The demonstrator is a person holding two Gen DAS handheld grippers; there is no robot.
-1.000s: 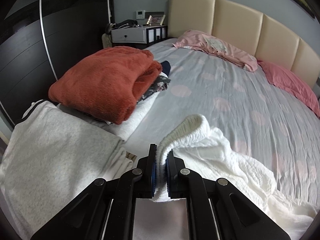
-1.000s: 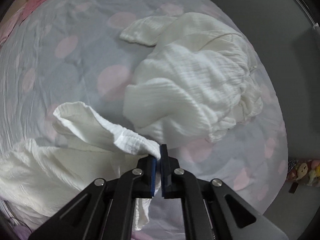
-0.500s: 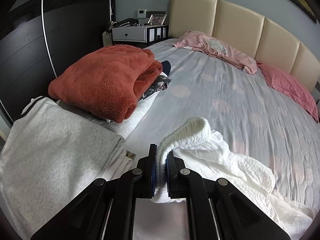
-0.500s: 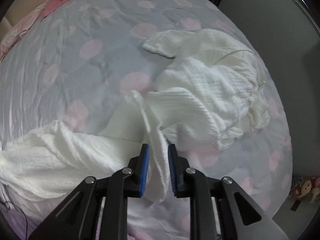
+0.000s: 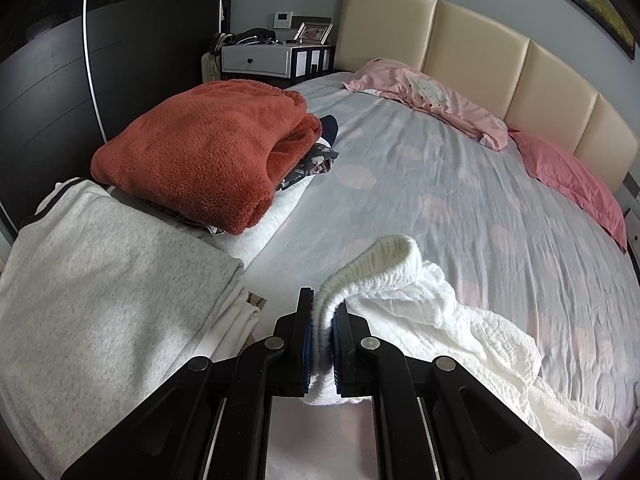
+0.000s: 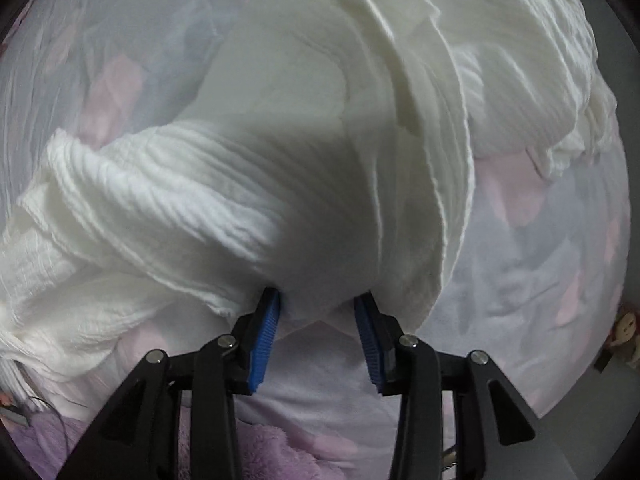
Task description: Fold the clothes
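A white crinkled garment (image 5: 440, 320) lies rumpled on the spotted grey bedsheet (image 5: 440, 184). My left gripper (image 5: 322, 304) is shut on its thick ribbed edge, which arches up just past the fingertips. In the right wrist view the same garment (image 6: 280, 160) fills most of the picture, bunched in folds right under me. My right gripper (image 6: 318, 300) points down at it with its jaws opening. A fold of the cloth sits between the blue pads (image 6: 266, 332), and they do not press on it.
A folded red fleece (image 5: 200, 152) tops a stack of clothes at the left, with a folded grey garment (image 5: 100, 280) in front. Pink pillows (image 5: 432, 100) lie by the beige headboard (image 5: 480, 48). A purple fluffy cloth (image 6: 260, 452) lies under the right gripper.
My right gripper was shut on a corner of the white garment, then opened wide and sank close onto the bunched cloth. The left gripper kept its grip and its place.
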